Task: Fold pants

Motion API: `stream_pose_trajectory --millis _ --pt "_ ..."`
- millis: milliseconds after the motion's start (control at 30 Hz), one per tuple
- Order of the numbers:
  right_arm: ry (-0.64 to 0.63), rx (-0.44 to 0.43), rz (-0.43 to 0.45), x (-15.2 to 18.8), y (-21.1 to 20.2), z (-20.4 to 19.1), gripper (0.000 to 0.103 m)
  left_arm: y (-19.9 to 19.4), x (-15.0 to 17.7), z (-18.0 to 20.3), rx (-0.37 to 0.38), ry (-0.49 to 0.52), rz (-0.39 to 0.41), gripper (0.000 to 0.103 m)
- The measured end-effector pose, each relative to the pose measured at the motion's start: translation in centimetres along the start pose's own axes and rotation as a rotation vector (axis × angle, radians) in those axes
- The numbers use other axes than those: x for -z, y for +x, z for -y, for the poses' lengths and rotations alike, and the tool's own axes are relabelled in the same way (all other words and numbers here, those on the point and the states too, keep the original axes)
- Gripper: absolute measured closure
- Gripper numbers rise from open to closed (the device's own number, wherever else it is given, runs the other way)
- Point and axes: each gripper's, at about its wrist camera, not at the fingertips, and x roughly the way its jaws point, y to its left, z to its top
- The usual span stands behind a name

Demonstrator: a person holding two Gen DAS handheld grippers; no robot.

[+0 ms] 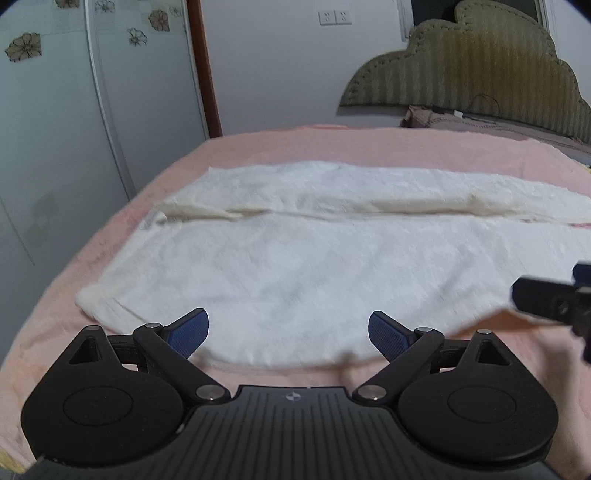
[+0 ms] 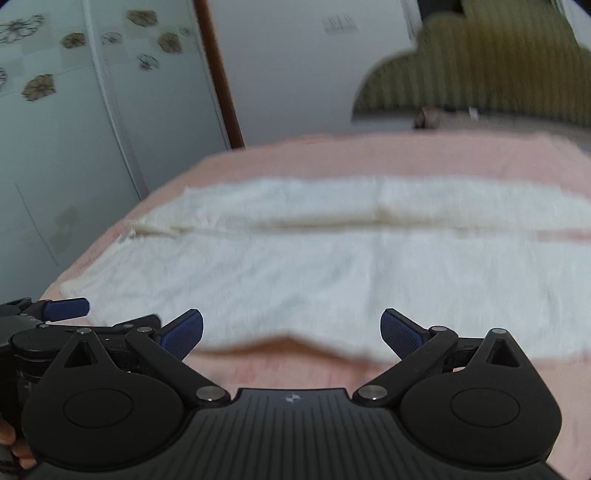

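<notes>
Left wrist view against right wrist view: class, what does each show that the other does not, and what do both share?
Only the left wrist view shows the right gripper entering at the right edge, the sharp wall sockets and a cable by the headboard.

Only the right wrist view shows the left gripper at its left edge, with fingers behind it.

Both show white pants spread flat on the pink bed cover, jaws open and empty.

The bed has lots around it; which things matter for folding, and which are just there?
Part of the job:
- white pants, spread flat on the pink bed cover
- left gripper, open
- right gripper, open

Just there:
- padded headboard
- flowered wardrobe doors
- wall sockets
</notes>
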Motion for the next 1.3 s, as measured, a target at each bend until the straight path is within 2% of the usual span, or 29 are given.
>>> stream_pose_trajectory --millis 100,167,233,367,500,633,800,1000,1200,1267,1300 --pt "-0.151 -0.074 0.101 -2.1 0.9 -0.2 0.000 1.4 -2.3 -1.5 -0.057 -0.034 0.025 0.008" --pt "-0.245 -0.157 0.061 -3.4 2.9 -0.5 0.000 2.8 -3.6 -2.4 -0.098 -0.057 0.025 0.007" --pt "-0.290 -0.172 0.001 -4.7 5.3 -0.9 0.000 4.4 -4.4 -3.1 -0.138 -0.067 0.016 0.007" --pt "-0.351 -0.180 -0.022 -6.9 9.3 -1.1 0.000 7.3 -4.3 -4.0 -0.179 -0.073 -0.028 0.008" --pt "-0.319 -0.196 -0.063 -9.6 14.1 -0.7 0.000 8.8 -3.1 -3.9 -0.177 -0.054 -0.046 0.008" --pt "-0.287 -0.234 -0.099 -12.1 19.5 -0.1 0.000 9.9 -2.0 -3.4 -0.197 -0.016 -0.019 0.008" --pt "-0.226 -0.270 -0.198 -14.8 27.2 1.1 0.000 11.0 -0.7 -2.9 -0.198 0.018 -0.001 0.006" --pt "-0.207 -0.272 -0.228 -17.3 34.3 1.5 0.001 11.5 0.0 -3.8 -0.164 -0.050 -0.011 0.000" --pt "-0.221 -0.266 -0.250 -19.7 40.6 0.8 0.018 11.6 0.0 -4.3 -0.134 -0.089 -0.021 0.000" --pt "-0.193 -0.294 -0.293 -20.2 42.8 1.1 0.028 11.7 0.0 -4.4 -0.130 -0.093 -0.022 0.000" --pt "-0.183 -0.320 -0.314 -20.2 43.5 1.2 0.028 11.7 0.0 -4.5 -0.127 -0.095 -0.022 0.000"
